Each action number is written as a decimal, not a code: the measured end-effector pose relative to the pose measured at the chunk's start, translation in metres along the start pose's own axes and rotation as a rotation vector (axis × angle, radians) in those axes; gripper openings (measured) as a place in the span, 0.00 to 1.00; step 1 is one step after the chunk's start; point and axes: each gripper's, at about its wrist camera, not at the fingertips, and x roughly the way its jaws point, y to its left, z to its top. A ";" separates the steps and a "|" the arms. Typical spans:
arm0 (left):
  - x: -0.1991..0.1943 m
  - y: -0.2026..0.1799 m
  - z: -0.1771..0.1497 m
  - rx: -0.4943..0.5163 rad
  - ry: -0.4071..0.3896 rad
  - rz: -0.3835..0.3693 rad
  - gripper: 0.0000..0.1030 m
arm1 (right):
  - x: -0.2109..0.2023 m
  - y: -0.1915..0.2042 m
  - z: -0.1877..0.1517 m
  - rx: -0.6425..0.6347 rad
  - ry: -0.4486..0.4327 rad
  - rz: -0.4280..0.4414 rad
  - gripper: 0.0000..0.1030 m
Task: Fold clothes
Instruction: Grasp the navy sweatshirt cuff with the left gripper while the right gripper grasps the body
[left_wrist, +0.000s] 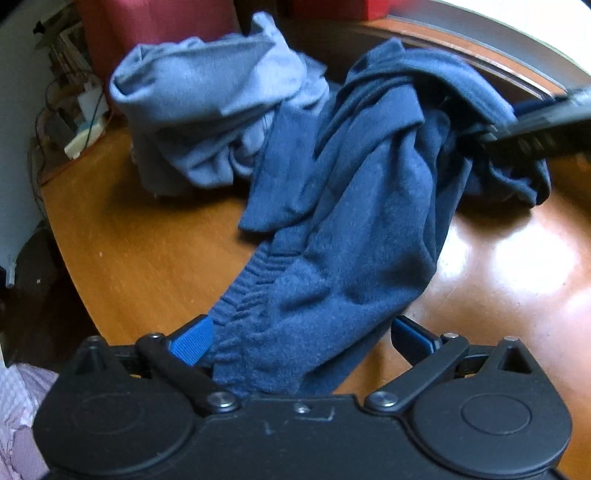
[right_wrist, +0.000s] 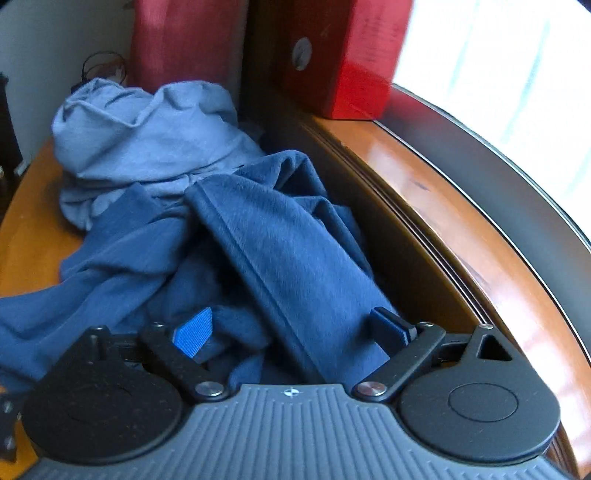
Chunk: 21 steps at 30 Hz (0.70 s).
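A crumpled dark blue garment (left_wrist: 362, 221) with a ribbed elastic band lies on the wooden table (left_wrist: 140, 251). It runs from my left gripper (left_wrist: 303, 338) to my right gripper (left_wrist: 487, 136) at the right edge. The left fingers stand wide apart, open, with a thick bunch of the fabric filling the gap between the blue pads (left_wrist: 194, 339). In the right wrist view the same garment (right_wrist: 280, 240) lies between the right gripper's (right_wrist: 293, 330) spread, open fingers. A light blue garment (left_wrist: 199, 103) (right_wrist: 147, 140) is heaped behind it.
A red box (right_wrist: 343, 55) and a dark red one (right_wrist: 184, 40) stand at the back. A raised wooden ledge (right_wrist: 461, 192) under a bright window bounds the right side. Wires and clutter (left_wrist: 77, 122) sit beyond the table's left edge. Pale cloth (left_wrist: 18, 398) shows at bottom left.
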 end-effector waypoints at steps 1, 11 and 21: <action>0.003 -0.002 0.001 0.008 0.008 0.004 1.00 | 0.006 0.000 0.003 -0.008 0.010 0.006 0.93; 0.024 -0.001 0.017 -0.018 0.055 0.006 0.99 | 0.024 0.019 0.004 -0.048 0.080 -0.021 0.90; 0.012 0.028 0.019 -0.018 -0.018 -0.105 0.58 | -0.090 0.025 -0.034 0.262 -0.051 0.013 0.15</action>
